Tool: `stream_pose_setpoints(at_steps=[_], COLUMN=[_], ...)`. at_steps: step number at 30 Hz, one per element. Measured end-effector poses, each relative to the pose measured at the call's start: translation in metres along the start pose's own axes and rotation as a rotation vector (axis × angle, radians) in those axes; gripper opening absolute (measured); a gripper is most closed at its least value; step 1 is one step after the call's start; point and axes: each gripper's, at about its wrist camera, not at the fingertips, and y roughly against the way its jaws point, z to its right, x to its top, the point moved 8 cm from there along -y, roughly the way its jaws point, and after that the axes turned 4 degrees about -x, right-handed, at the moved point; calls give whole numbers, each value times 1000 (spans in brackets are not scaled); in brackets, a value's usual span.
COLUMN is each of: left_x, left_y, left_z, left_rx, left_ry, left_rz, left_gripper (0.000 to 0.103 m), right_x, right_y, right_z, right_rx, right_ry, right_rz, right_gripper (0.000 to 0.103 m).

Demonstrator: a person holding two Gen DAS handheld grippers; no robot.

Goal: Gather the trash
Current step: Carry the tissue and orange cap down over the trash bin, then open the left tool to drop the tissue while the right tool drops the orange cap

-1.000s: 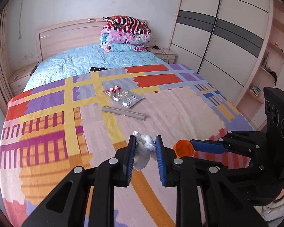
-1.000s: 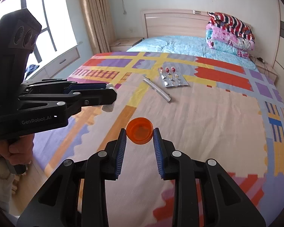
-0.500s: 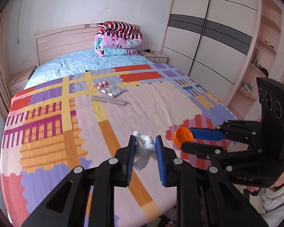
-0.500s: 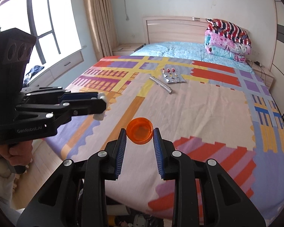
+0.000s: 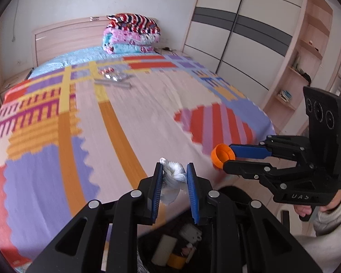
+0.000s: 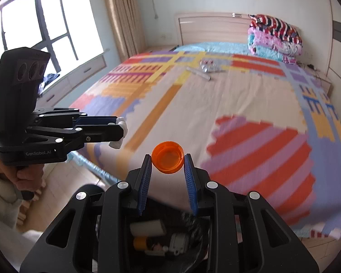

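**Two light scraps held over the bin**

Our left hand-held gripper pinches a crumpled white tissue wad between its blue ribbed pads; the wad is soft and will likely squash and spring back, so we judge a grip across its knotted middle safest, since a loose tail hangs below. Our right hand-held gripper clamps a round orange plastic bottle cap by its ridged rim. The cap looks stiff, smooth and very light, liable to flick out if squeezed off-centre, so opposite sides of the rim suit it best.

Both pieces hang past the foot of the bed with the bright patchwork cover, above a black-lined trash bin that already holds scraps. Far up the bed lie a foil blister pack of pills and a flat grey strip, thin and probably fiddly to lift from the soft cloth.
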Motion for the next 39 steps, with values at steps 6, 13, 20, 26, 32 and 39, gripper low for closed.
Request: stream_pose_setpoints(at_steps=[6,13,20,26,32,39], left_x=[-47,-106,-146,-164,-179,-183], left_y=[-15,-44,-78,-97,-109,-118], left_z=[13,15,6,0,-1,4], left_rx=[-29,-63,-39,-31,-49,-28], left_ry=[4,80,130,162,202,183], left_rz=[-62,-182,-296,-361,-396,-413], left_gripper=[21,21,21,21,21,21], right_x=[-31,-67,-111,-145,-159,-165], right_y=[-8,-21,-50,-73,-92,-95], right_z=[-1,-3,-1,-1,-12,-20], right_rx=[21,19,13,9,9,1], right_ry=[-22,-3,-19,-39,-21,9], right_rz=[-38,-112,-241,-356,-424,-447], right_gripper=[29,29,29,29,29,29])
